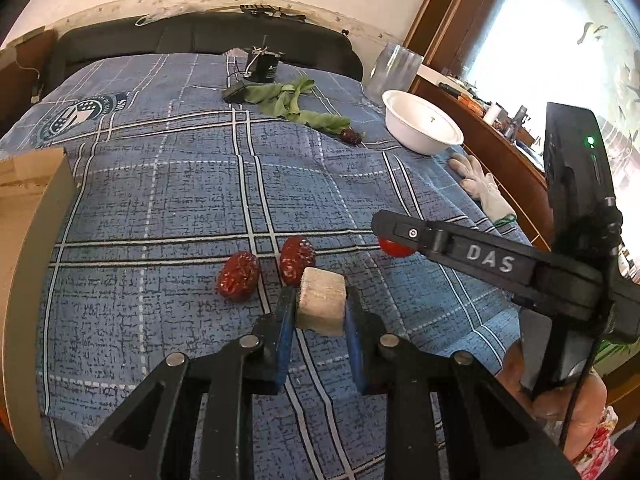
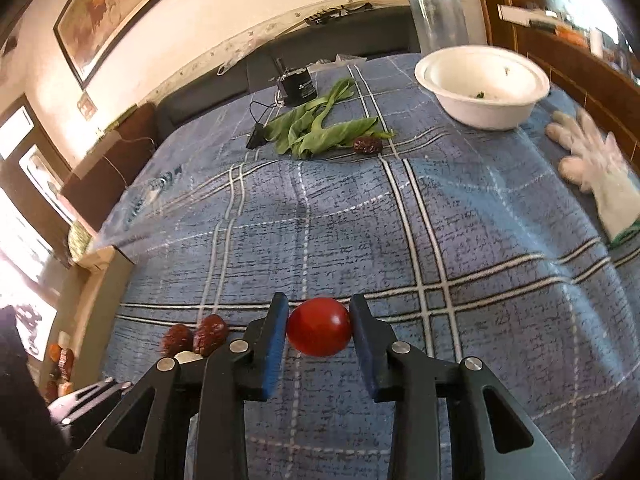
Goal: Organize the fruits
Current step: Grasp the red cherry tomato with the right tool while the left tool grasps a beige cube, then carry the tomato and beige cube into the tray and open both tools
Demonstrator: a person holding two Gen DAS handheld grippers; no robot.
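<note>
My left gripper [image 1: 321, 300] is shut on a pale beige cube [image 1: 322, 301] just above the blue plaid cloth. Two red dates [image 1: 238, 275] [image 1: 297, 258] lie just ahead of it; they also show in the right wrist view [image 2: 176, 339] [image 2: 211, 333]. My right gripper [image 2: 319, 330] is shut on a red cherry tomato [image 2: 319, 332], to the right of the dates; the tomato [image 1: 394, 247] shows partly behind the right gripper's finger in the left wrist view. A third, darker date [image 1: 351, 135] [image 2: 368, 145] lies far off by green leaves. A white bowl [image 1: 420, 124] [image 2: 482, 86] stands at the far right.
Green leafy vegetables [image 2: 320, 128] lie at the far middle with a small black device [image 2: 298, 86] and its cable behind them. A white glove [image 2: 592, 168] lies at the right edge. A clear container [image 2: 440, 16] stands behind the bowl. A cardboard box [image 1: 28, 208] is at the left.
</note>
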